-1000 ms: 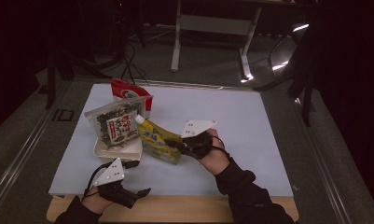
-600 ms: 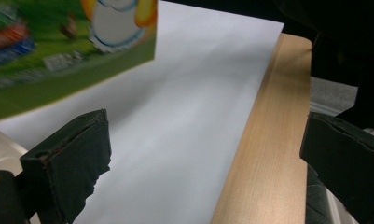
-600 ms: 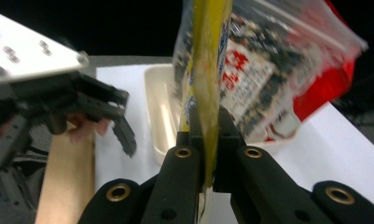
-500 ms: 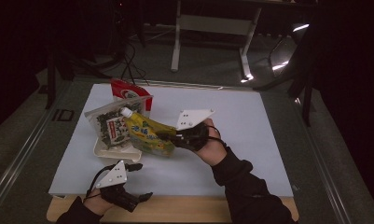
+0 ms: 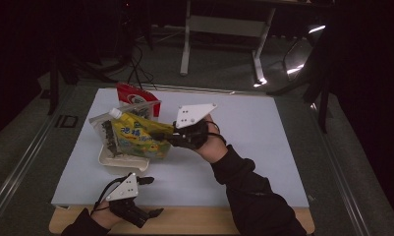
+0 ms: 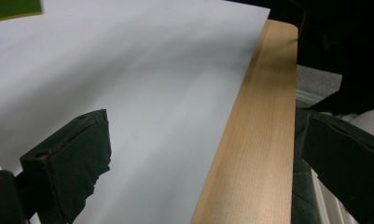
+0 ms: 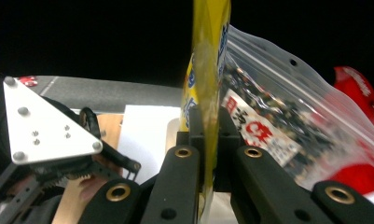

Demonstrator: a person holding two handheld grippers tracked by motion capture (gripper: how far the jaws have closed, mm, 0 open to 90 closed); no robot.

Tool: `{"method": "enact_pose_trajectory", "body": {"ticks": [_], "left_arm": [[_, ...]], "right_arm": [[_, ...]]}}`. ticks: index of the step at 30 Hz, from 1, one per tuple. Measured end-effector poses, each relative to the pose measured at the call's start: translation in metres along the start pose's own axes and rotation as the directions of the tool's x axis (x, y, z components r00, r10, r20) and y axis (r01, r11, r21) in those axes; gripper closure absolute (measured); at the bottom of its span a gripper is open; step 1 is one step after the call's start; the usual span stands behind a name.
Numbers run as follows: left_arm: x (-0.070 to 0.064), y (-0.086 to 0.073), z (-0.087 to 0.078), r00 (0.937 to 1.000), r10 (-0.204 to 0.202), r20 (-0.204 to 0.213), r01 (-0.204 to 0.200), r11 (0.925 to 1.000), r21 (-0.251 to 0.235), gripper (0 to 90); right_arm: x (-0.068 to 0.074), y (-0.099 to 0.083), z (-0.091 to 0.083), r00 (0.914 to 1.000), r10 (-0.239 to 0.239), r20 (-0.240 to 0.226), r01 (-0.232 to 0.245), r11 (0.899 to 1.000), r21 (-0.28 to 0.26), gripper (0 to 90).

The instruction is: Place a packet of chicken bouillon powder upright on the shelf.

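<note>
Worktop (image 5: 283, 162) edge, pale wood, runs along the near side of the white sheet (image 5: 263, 147), and the left gripper (image 5: 144, 196) sits at that edge, near and a little to the left of the white tray (image 5: 111, 162). In the left gripper view its jaws stand wide apart, one over the white sheet and the other past the wooden edge, with nothing between them.

Just beyond that gripper, the white tray lies on the sheet. A clear zip bag (image 5: 103, 129) with dark printed contents leans above the tray's far side, and a red packet (image 5: 130, 94) stands just behind the bag.

In front of the clear bag and over the tray hangs the yellow pouch (image 5: 138, 137), lifted and tilted, its white cap (image 5: 115, 113) pointing up and away from the tray's near rim. The right gripper (image 5: 167, 137), to the right of the tray, has its jaws closed on the pouch's right edge; the right gripper view shows the yellow pouch (image 7: 208, 60) pinched thin between the two black jaws, with the zip bag (image 7: 287, 107) and red packet (image 7: 362, 98) behind it.
</note>
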State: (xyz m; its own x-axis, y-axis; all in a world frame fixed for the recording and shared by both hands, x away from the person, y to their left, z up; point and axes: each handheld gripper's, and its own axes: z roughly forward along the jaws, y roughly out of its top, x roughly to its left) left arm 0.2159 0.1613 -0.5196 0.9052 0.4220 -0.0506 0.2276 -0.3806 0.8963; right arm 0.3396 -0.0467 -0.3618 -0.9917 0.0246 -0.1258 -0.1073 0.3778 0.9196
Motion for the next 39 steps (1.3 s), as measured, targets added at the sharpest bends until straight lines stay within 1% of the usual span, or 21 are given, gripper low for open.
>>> {"method": "enact_pose_trajectory", "body": {"ticks": [1,2,4,7,9,11,14,17,20,21,23,28,34,39], "left_arm": [[0.000,0.000,0.000,1.0000,0.000,0.000,0.000,1.0000,0.000,2.6],[-0.001,-0.001,0.000,1.0000,-0.001,-0.001,0.001,1.0000,0.003,2.6],[-0.001,-0.001,-0.001,1.0000,0.003,-0.003,-0.003,1.0000,0.005,2.6],[-0.001,-0.002,-0.001,1.0000,-0.001,-0.005,0.001,1.0000,0.004,2.6],[0.000,-0.003,-0.002,1.0000,-0.005,-0.003,0.005,1.0000,0.004,2.6],[-0.001,-0.003,-0.002,1.0000,-0.004,-0.004,0.004,1.0000,0.005,2.6],[-0.001,-0.004,-0.002,1.0000,-0.004,-0.002,0.004,1.0000,0.006,2.6],[-0.001,-0.004,-0.002,1.0000,-0.005,0.000,0.005,1.0000,0.007,2.6],[-0.001,-0.005,-0.003,1.0000,-0.008,0.000,0.008,1.0000,0.003,2.6],[-0.002,-0.005,-0.003,0.9999,-0.013,0.001,0.013,0.9999,-0.001,2.6],[-0.001,-0.005,-0.004,1.0000,-0.008,0.000,0.008,1.0000,0.002,2.6],[-0.001,-0.005,-0.004,1.0000,-0.006,-0.001,0.006,1.0000,0.006,2.6],[-0.001,-0.006,-0.003,1.0000,-0.006,0.000,0.006,0.9999,0.011,2.6],[-0.001,-0.006,-0.003,1.0000,-0.007,0.002,0.007,0.9999,0.012,2.6]], "right_arm": [[-0.001,0.000,0.002,0.9999,-0.006,-0.009,0.006,1.000,-0.003,90.0],[-0.003,0.001,0.009,0.9997,-0.002,-0.025,0.001,1.000,-0.014,90.0],[-0.004,0.002,0.016,0.9994,-0.002,-0.034,0.001,1.000,-0.019,90.0],[-0.004,0.001,0.026,0.9986,-0.003,-0.053,0.002,1.000,-0.028,90.0],[-0.005,0.000,0.033,0.9978,0.005,-0.066,-0.007,0.999,-0.033,90.0],[-0.004,-0.001,0.040,0.9976,0.004,-0.069,-0.006,0.999,-0.035,90.0],[-0.005,-0.004,0.051,0.9971,-0.015,-0.074,0.012,0.999,-0.035,90.0],[-0.006,-0.008,0.060,0.9967,-0.005,-0.081,0.003,1.000,-0.028,90.0],[-0.007,-0.011,0.068,0.9971,-0.001,-0.076,-0.001,1.000,-0.020,90.0],[-0.008,-0.013,0.070,0.9972,0.001,-0.074,-0.003,1.000,-0.014,90.0],[-0.009,-0.016,0.073,0.9971,0.012,-0.075,-0.012,1.000,-0.003,90.0],[-0.011,-0.023,0.079,0.9964,0.024,-0.082,-0.024,1.000,0.005,90.0],[-0.010,-0.029,0.086,0.9951,0.037,-0.091,-0.036,0.999,0.016,90.0],[-0.009,-0.035,0.091,0.9947,0.052,-0.089,-0.050,0.998,0.023,90.0]]}}
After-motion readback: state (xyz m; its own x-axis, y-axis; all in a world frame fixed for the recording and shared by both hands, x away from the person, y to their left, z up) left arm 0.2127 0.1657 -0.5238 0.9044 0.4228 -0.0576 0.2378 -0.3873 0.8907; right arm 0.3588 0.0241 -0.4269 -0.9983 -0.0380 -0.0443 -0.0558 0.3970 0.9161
